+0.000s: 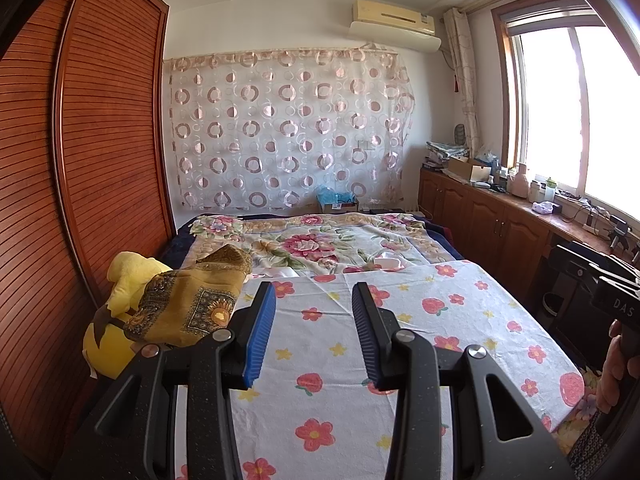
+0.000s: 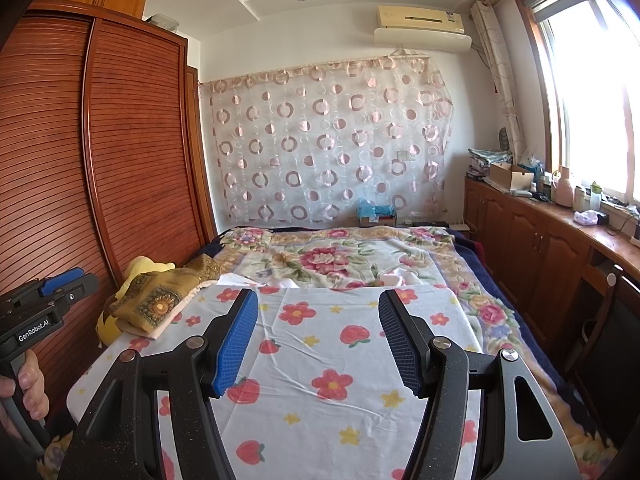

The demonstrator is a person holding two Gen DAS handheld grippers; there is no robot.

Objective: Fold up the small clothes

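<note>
Cloth, ochre, lies bunched far left on bed; both grippers hover, fingers apart, empty; grasp an edge, not the heap.

slatted wood wardrobe at left, circle-print curtain on far wall, ac unit above, window at right

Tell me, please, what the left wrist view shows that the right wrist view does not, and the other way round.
Only the left wrist view shows the right gripper from outside, at its right edge, and the left gripper's open jaws. Only the right wrist view shows the left gripper's body at its left edge, a hand on its handle, and the right gripper's open jaws. Both show the flowered cloth lying flat and the mustard patterned cloth on the yellow plush toy.
</note>
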